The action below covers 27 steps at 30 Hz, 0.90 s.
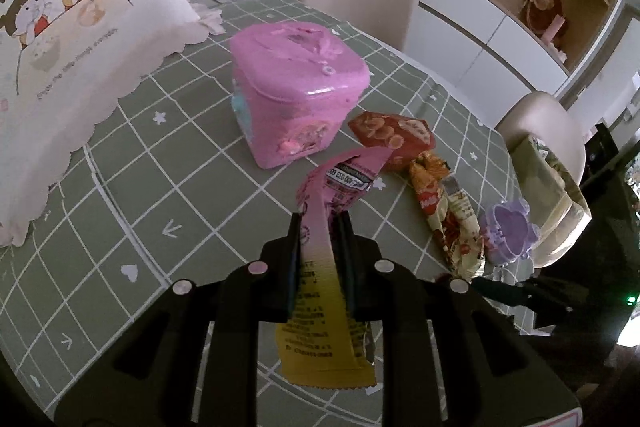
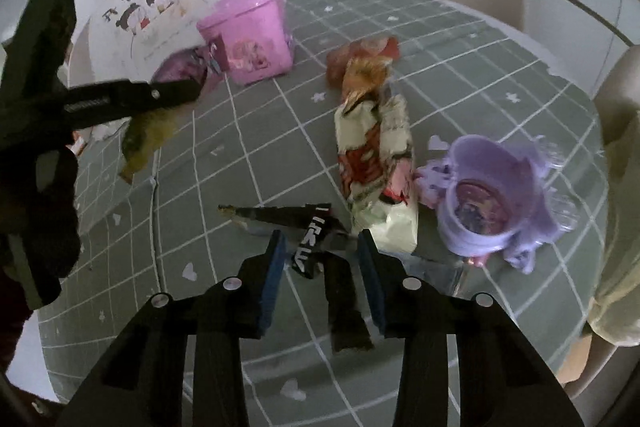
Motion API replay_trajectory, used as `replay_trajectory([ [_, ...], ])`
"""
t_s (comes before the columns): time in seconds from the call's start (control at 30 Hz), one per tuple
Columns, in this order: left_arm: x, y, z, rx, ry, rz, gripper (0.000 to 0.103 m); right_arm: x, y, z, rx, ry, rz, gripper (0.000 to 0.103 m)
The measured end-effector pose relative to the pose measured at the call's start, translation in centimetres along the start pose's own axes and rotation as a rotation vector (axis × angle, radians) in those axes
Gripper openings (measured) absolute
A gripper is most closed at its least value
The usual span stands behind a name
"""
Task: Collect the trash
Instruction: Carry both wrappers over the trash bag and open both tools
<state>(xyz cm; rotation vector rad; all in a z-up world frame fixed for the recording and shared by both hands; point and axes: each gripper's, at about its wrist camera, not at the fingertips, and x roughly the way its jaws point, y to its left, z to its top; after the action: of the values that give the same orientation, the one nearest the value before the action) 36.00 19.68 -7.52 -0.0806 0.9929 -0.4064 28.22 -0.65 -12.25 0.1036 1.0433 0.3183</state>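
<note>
- The left gripper (image 1: 320, 223) is clamped on a long pink-and-yellow plastic snack wrapper (image 1: 320, 267), which hangs free between its pads above the grey-green checked tablecloth (image 1: 168, 163).
- The right gripper (image 2: 322, 247) stands part open, its blue pads either side of a crumpled black foil wrapper with white lettering (image 2: 312, 243); the pads do not look pressed on it, so the wrapper counts as not yet gripped.
- That black wrapper lies on the cloth just in front of a cream-and-red crumpled snack packet (image 2: 376, 163), near a lilac plastic cup with a frilled rim (image 2: 488, 195).
- To do this pick well, the right jaws should close on the wrapper's bunched middle, low to the cloth, without catching the cloth or the cream packet.
- The lift should wait until the foil is firmly pinched, as it is thin and could slip.
- More trash remains: a red printed packet (image 1: 392, 135) beside the pink square lidded plastic box (image 1: 296, 95).
</note>
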Motion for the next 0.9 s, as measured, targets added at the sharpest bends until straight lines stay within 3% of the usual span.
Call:
replay_trajectory([
  [0.1,-0.4,0.2,0.2,-0.009,-0.013,-0.002,0.017,0.3,0.2,0.2,-0.024,0.007,-0.004,0.034],
  [0.23,-0.9,-0.2,0.4,-0.009,-0.023,0.0,0.017,-0.5,0.7,0.0,-0.072,0.018,-0.01,0.02],
  [0.5,-2.7,-3.2,0.7,0.03,-0.047,0.003,0.017,-5.2,-0.3,-0.8,-0.057,-0.061,-0.012,0.019],
  [0.9,-4.4,-16.1,2.3,0.192,-0.101,-0.103,0.017,-17.0,-7.9,-2.5,0.044,-0.27,-0.124,0.019],
])
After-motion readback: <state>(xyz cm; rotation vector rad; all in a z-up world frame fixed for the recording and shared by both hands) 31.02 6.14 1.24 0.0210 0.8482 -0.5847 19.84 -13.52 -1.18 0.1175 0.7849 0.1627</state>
